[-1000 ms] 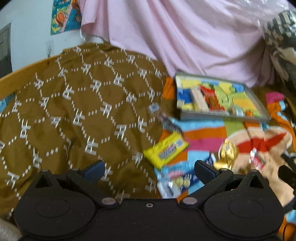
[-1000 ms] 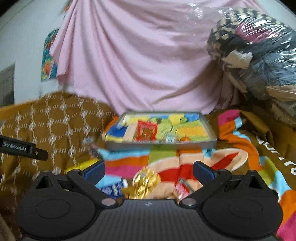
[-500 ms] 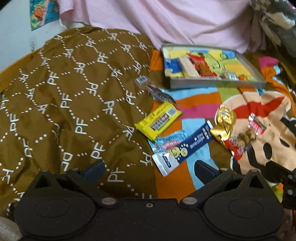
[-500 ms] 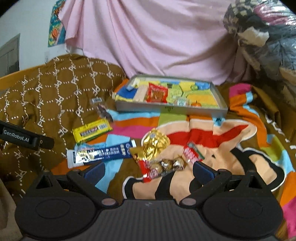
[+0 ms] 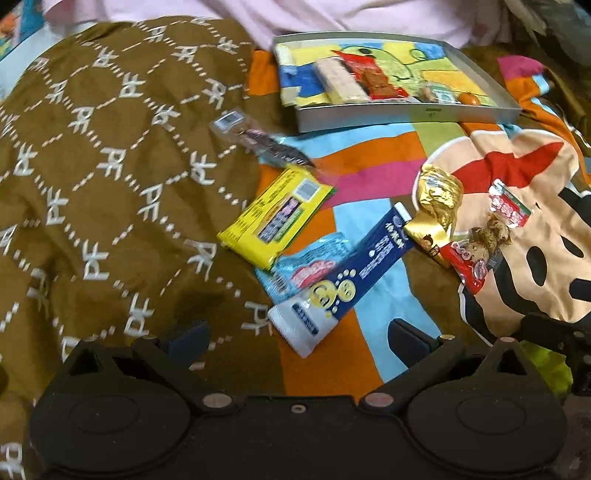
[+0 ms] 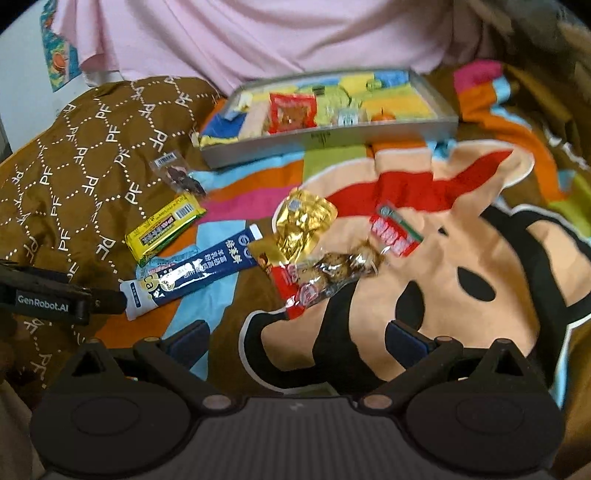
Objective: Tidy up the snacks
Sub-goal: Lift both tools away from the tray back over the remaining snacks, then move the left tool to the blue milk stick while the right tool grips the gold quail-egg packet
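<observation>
Loose snacks lie on a colourful blanket: a yellow bar (image 5: pixel 277 218) (image 6: pixel 164 229), a long blue stick pack (image 5: pixel 347 277) (image 6: pixel 192 269), a light blue packet (image 5: pixel 306 269) under it, a gold foil pack (image 5: pixel 439 199) (image 6: pixel 303 221), a red pack (image 5: pixel 465 266) (image 6: pixel 295 288), a clear pack of brown sweets (image 6: pixel 343 266), a small red-green packet (image 5: pixel 509 206) (image 6: pixel 395 232) and a dark clear packet (image 5: pixel 258 140) (image 6: pixel 181 177). A grey tray (image 5: pixel 406 114) (image 6: pixel 332 140) behind holds several snacks. My left gripper (image 5: pixel 295 339) and right gripper (image 6: pixel 295 339) are open and empty, above the blanket.
A brown quilt (image 5: pixel 92 166) with white pattern covers the left. A pink sheet (image 6: pixel 240 33) hangs behind the tray. The left gripper's body (image 6: pixel 55 299) shows at the right wrist view's left edge.
Both grippers have tilted down and moved closer to the loose snacks, which now sit lower and larger in view. Nothing was picked up.
</observation>
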Motion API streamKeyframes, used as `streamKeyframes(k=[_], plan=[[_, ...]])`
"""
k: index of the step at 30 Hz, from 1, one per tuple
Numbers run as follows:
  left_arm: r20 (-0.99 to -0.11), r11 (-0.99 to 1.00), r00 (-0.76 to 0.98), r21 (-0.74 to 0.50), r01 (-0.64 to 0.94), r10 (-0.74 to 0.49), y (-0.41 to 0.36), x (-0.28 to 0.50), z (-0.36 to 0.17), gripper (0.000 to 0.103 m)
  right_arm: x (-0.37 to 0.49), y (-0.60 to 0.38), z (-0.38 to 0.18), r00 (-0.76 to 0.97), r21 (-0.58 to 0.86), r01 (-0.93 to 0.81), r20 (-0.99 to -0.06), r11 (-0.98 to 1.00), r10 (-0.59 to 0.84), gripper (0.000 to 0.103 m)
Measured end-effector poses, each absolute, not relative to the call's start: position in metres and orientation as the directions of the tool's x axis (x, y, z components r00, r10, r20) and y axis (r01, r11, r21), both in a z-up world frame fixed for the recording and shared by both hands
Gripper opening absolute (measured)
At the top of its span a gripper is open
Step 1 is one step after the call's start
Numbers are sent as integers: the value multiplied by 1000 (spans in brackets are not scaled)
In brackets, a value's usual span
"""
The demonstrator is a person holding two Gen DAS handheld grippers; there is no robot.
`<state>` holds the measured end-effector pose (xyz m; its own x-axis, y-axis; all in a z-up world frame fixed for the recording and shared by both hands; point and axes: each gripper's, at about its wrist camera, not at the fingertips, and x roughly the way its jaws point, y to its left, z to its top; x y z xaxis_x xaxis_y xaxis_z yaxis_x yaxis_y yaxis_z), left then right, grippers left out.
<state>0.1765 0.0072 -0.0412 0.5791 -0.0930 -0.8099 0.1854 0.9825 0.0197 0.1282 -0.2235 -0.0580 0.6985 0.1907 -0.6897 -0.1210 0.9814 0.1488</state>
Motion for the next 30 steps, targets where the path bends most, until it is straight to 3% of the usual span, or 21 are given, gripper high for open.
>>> streamKeyframes(k=[8, 18, 23, 26, 30], plan=[[-799, 936, 575, 46, 350, -176, -13, 202, -53, 102, 159, -225, -63, 672, 116, -135, -719, 984, 177, 103], [-782, 819, 592, 200, 537, -197, -39, 217, -71, 102, 213, -260, -77, 570, 314, -41, -772, 948, 280, 103], [-807, 810, 543, 148, 568, -233, -41, 227, -77, 101, 234, -275, -92, 531, 413, 19, -776, 911, 340, 100], [-832, 823, 503, 106, 558, -235, -40, 234, -81, 96, 244, -277, -99, 537, 435, 47, -770, 899, 344, 95], [-855, 838, 436, 4, 546, -280, -36, 241, -83, 91, 250, -275, -100, 576, 457, 44, -738, 888, 351, 79]])
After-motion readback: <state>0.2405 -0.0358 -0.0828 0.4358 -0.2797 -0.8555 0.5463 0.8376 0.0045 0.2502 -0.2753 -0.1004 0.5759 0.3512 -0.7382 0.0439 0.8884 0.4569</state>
